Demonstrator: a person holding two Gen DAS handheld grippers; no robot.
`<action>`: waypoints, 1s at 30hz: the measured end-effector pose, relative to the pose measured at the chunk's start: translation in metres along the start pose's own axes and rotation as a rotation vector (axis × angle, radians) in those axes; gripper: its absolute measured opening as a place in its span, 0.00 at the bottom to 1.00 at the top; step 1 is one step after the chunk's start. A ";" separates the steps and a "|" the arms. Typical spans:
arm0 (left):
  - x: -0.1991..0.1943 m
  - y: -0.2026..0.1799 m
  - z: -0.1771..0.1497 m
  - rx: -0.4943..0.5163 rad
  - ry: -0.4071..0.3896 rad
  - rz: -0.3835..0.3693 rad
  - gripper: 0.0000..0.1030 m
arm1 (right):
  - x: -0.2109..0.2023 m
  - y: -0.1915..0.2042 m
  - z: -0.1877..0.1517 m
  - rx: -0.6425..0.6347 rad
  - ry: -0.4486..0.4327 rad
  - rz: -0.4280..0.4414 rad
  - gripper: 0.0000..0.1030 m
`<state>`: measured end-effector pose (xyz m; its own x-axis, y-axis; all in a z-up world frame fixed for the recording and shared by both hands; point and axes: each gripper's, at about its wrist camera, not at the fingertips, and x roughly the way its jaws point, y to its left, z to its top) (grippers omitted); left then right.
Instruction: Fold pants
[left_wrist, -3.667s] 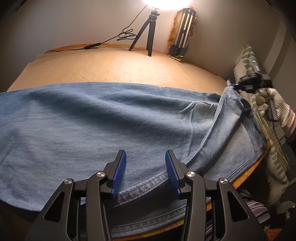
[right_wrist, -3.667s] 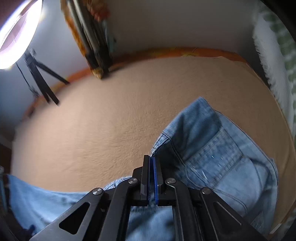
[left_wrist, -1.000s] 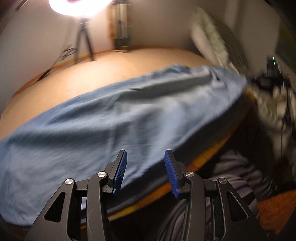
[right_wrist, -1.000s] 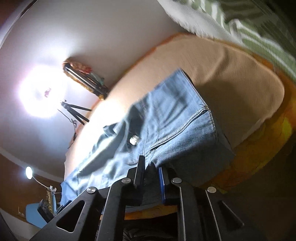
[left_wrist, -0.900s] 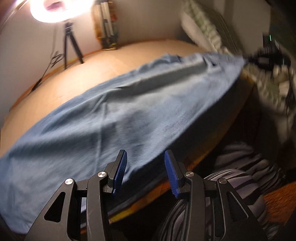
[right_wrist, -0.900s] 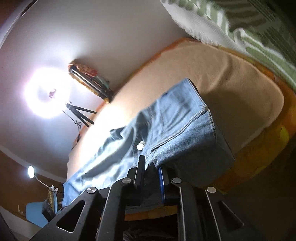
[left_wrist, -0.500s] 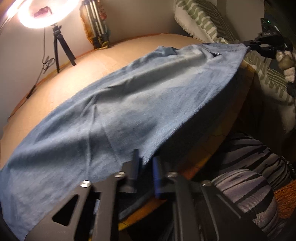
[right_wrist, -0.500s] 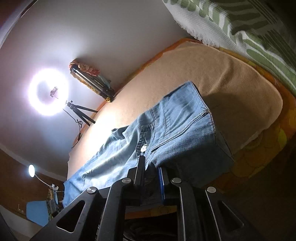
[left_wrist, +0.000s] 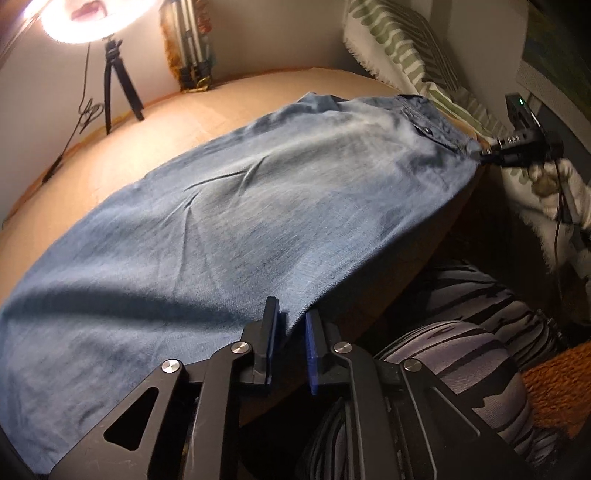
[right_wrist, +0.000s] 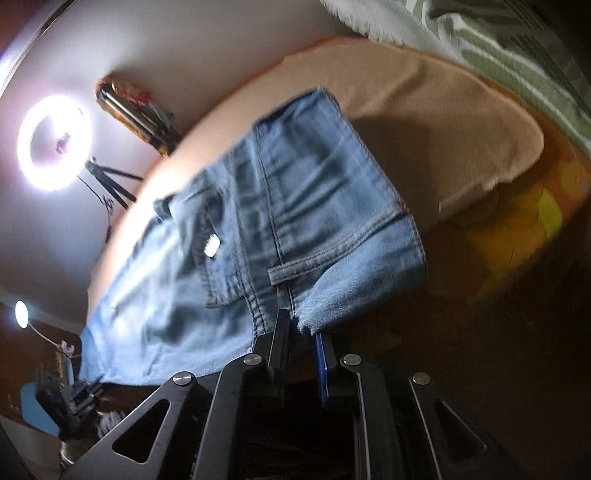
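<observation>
Blue denim pants (left_wrist: 240, 206) lie lengthwise across a tan bed cover (left_wrist: 221, 96), folded leg over leg. My left gripper (left_wrist: 291, 317) has the near long edge of the pants between its blue pads; its jaws are opening slightly, and the edge still runs taut from it. In the left wrist view my right gripper (left_wrist: 517, 147) holds the waist corner at the far right. In the right wrist view, the right gripper (right_wrist: 301, 328) is shut on the waistband of the pants (right_wrist: 295, 206), by a belt loop (right_wrist: 291, 271).
A lit ring light on a tripod (left_wrist: 110, 74) and a folded tripod (left_wrist: 188, 55) stand at the back wall. A green-striped pillow (left_wrist: 406, 48) lies to the right. A person's striped-clad knee (left_wrist: 461, 354) sits below the bed's orange edge (right_wrist: 532, 210).
My left gripper went from open over the pants' near edge to closed on it, then parted a little. My right gripper sank with the waistband, and the denim now fills more of its view.
</observation>
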<state>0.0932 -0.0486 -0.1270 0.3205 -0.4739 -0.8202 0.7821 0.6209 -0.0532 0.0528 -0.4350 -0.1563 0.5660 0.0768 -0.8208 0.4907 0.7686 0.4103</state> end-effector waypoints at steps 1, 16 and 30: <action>-0.001 0.000 0.000 -0.003 0.000 0.000 0.20 | -0.002 0.000 0.000 -0.010 0.012 -0.001 0.14; -0.031 0.043 0.010 -0.153 -0.111 0.117 0.37 | -0.058 0.087 0.075 -0.373 -0.151 0.120 0.44; 0.007 0.068 0.000 -0.259 -0.111 0.146 0.37 | 0.123 0.218 0.139 -0.674 0.119 0.155 0.53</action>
<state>0.1482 -0.0095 -0.1363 0.4872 -0.4245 -0.7632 0.5657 0.8192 -0.0945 0.3216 -0.3462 -0.1129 0.5007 0.2564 -0.8268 -0.1294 0.9666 0.2214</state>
